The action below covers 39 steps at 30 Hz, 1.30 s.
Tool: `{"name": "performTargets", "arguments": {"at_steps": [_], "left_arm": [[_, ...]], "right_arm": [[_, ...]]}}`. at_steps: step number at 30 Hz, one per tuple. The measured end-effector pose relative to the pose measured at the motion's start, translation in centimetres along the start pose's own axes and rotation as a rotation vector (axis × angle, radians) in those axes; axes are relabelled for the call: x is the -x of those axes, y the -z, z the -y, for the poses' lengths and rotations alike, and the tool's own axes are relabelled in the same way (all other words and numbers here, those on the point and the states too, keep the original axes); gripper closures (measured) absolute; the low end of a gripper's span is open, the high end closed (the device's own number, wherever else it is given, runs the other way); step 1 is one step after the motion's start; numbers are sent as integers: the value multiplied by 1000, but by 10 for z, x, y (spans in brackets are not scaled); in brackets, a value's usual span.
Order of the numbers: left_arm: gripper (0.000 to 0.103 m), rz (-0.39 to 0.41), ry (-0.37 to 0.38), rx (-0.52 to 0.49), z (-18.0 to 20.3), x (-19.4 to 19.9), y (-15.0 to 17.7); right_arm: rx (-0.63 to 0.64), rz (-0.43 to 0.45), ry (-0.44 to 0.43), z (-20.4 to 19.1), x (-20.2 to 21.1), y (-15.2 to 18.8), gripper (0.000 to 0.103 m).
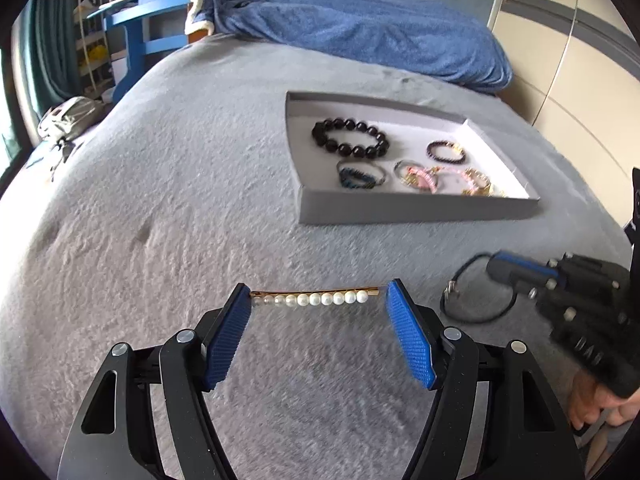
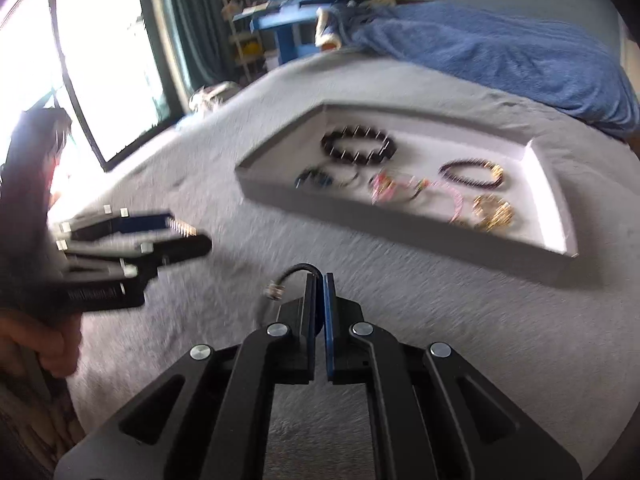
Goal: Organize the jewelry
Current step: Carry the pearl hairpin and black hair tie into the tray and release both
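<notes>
A pearl hair clip lies on the grey bed cover, spanning the gap between the fingertips of my open left gripper. My right gripper is shut on a black cord bracelet with a metal clasp; it also shows in the left wrist view at the right, with the right gripper on it. A grey tray with a white floor holds a black bead bracelet, a dark thin bracelet, a blue one and pink and gold ones.
A blue blanket lies bunched at the bed's far side. A blue desk and shelves stand beyond the bed on the left. A window is to the left. A grey bag sits at the bed's left edge.
</notes>
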<state>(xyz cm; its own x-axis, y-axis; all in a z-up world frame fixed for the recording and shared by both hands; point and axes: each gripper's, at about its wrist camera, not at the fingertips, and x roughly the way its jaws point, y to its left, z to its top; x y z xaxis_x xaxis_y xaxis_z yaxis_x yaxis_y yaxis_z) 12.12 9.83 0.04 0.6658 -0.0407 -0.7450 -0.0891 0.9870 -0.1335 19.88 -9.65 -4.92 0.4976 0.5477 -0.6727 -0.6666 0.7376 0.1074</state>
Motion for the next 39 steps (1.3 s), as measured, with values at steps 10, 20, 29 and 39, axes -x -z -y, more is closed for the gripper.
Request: {"name": "performTargets", "arguments": {"at_steps": [10, 20, 29, 39], "left_arm": [[33, 108, 40, -82, 19, 8, -28], [33, 135, 32, -145, 26, -10, -65], [33, 94, 17, -197, 25, -53, -99], [33, 16, 12, -231, 29, -93, -110]], "right_arm": [[-151, 135, 27, 48, 41, -22, 100], [-192, 144, 84, 88, 40, -45, 100], [-173, 112, 145, 124, 15, -66, 100], [-187, 48, 160, 151, -30, -82, 100]]}}
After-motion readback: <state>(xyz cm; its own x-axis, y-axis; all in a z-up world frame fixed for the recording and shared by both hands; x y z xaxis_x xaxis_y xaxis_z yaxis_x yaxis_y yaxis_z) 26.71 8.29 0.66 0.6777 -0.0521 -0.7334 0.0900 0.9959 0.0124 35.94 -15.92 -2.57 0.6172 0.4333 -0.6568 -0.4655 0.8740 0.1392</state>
